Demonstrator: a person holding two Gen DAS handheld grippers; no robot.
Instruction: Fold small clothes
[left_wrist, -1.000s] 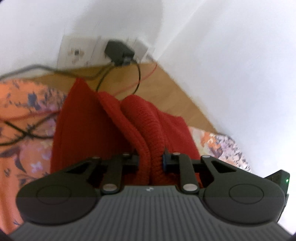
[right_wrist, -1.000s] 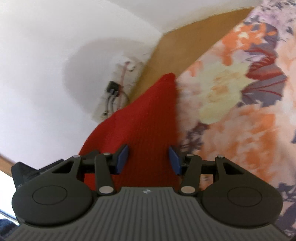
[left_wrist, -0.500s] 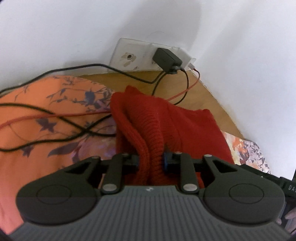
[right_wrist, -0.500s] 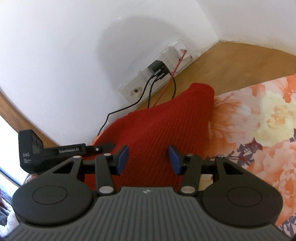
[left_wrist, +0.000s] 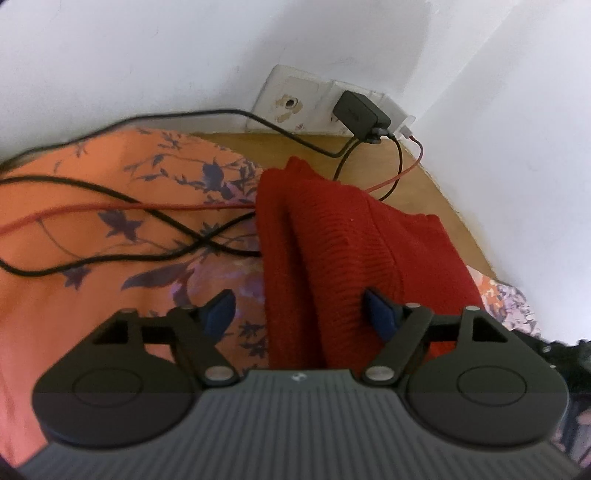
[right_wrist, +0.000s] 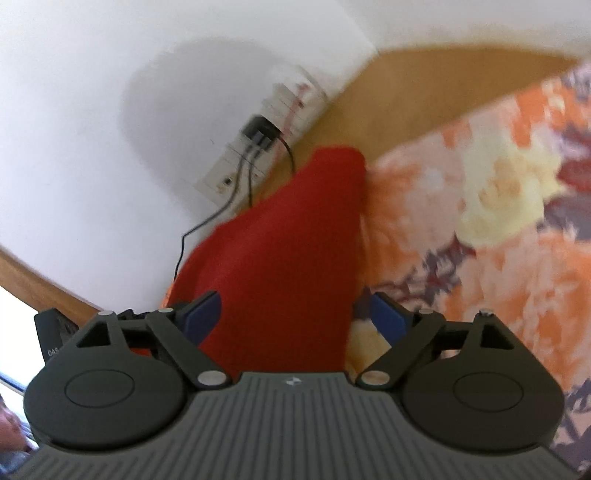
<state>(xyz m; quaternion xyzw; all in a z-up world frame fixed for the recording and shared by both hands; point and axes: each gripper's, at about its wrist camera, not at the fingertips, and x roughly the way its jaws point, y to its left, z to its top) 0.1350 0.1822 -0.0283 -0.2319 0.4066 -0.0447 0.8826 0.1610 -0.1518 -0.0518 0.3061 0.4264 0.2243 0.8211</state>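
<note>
White wall corner (left_wrist: 480, 110), wooden ledge (left_wrist: 424, 177) below it, floral orange bedsheet (left_wrist: 74, 295) underneath everything. Beyond and left of the left gripper (left_wrist: 301, 314), black cables (left_wrist: 110, 258) and a red cable (left_wrist: 74, 214) are seen crossing the sheet; a wall socket plate (left_wrist: 291, 99) with a black charger (left_wrist: 360, 112) is seen further ahead. Left fingers are spread wide; the red knit garment (left_wrist: 332, 251) is bunched between them, touching the right pad only. In the right wrist view, blurred, the right gripper (right_wrist: 293, 314) is likewise parted, nothing clamped; garment (right_wrist: 288, 258) is seen between its fingers, extending ahead.
</note>
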